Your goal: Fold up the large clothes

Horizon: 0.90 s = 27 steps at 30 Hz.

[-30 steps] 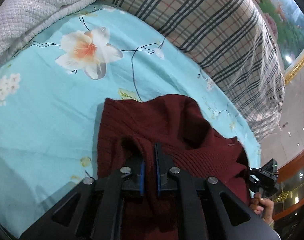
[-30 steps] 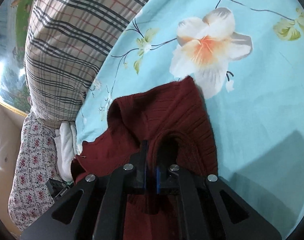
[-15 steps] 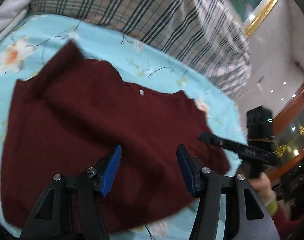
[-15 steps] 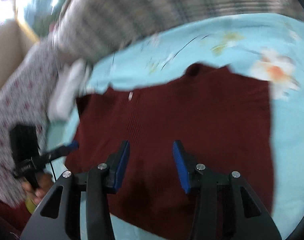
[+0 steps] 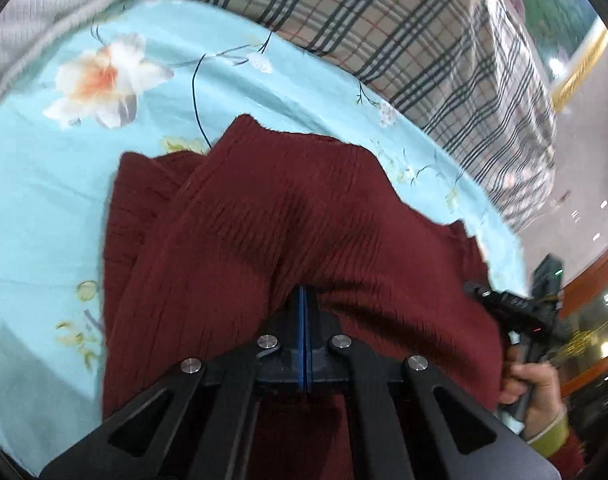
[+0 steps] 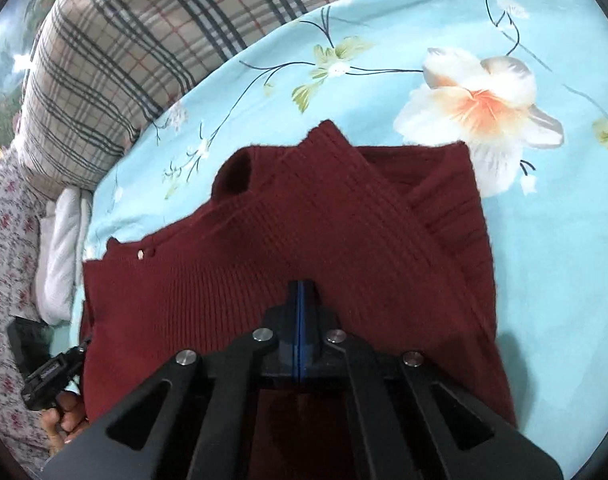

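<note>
Left wrist view: my left gripper [image 5: 305,300] and right gripper [image 6: 300,294] have just clamped the sweater [image 5: 304,216] hem, garment ahead. Soft, floppy, stretchy knit; pinch edges, not middle.

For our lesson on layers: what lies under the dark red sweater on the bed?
The turquoise floral bedsheet shows all around the dark red sweater, so the sweater lies on it. Whatever is directly beneath is covered, including the sweater's own folded layers.
</note>
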Available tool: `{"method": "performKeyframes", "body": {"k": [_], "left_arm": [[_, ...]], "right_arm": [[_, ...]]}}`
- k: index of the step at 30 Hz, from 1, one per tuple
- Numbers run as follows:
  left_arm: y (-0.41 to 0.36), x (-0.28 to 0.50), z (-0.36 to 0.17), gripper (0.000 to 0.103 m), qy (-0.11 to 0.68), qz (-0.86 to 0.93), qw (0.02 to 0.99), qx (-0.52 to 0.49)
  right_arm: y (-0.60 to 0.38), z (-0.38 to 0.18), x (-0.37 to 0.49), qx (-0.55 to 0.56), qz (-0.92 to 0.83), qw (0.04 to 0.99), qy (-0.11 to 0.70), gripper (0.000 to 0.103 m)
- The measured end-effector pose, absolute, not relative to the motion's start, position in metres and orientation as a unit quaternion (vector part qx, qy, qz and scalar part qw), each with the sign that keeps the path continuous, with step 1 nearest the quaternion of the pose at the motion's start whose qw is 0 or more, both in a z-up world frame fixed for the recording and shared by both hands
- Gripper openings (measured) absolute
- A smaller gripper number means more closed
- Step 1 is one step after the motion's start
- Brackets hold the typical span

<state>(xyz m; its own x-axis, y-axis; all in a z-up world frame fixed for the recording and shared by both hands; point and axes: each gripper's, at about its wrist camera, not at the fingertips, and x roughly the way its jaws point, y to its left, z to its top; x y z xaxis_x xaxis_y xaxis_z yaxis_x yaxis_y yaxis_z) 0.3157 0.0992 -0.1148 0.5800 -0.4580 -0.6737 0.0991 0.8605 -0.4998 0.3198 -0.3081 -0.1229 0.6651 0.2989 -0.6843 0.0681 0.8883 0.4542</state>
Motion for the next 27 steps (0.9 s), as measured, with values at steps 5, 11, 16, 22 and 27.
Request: {"method": "performKeyframes", "body": {"k": [5,11,16,22,27], "left_arm": [[0.104,0.277,-0.095,0.023,0.433,-0.131,0.866,-0.214],[0.105,0.195,-0.085,0.058,0.423,-0.150,0.856,-0.256],[0.102,0.154,-0.104,0.065,0.441,-0.156,0.832,-0.299],[0.112,0.142,-0.130,0.069,0.441,-0.119,0.811,-0.365],[0.111,0.164,-0.132,0.080,0.413,-0.086,0.821,-0.386]], "right_arm": [[-0.301,-0.102,0.290,0.241,0.082,0.883,0.395,0.002],[-0.278,-0.086,0.234,0.247,0.122,0.884,0.378,0.002],[-0.263,-0.095,0.199,0.262,0.139,0.876,0.381,0.003],[-0.256,-0.110,0.172,0.285,0.142,0.868,0.381,0.003],[-0.246,-0.115,0.169,0.283,0.149,0.863,0.390,0.003]]}}
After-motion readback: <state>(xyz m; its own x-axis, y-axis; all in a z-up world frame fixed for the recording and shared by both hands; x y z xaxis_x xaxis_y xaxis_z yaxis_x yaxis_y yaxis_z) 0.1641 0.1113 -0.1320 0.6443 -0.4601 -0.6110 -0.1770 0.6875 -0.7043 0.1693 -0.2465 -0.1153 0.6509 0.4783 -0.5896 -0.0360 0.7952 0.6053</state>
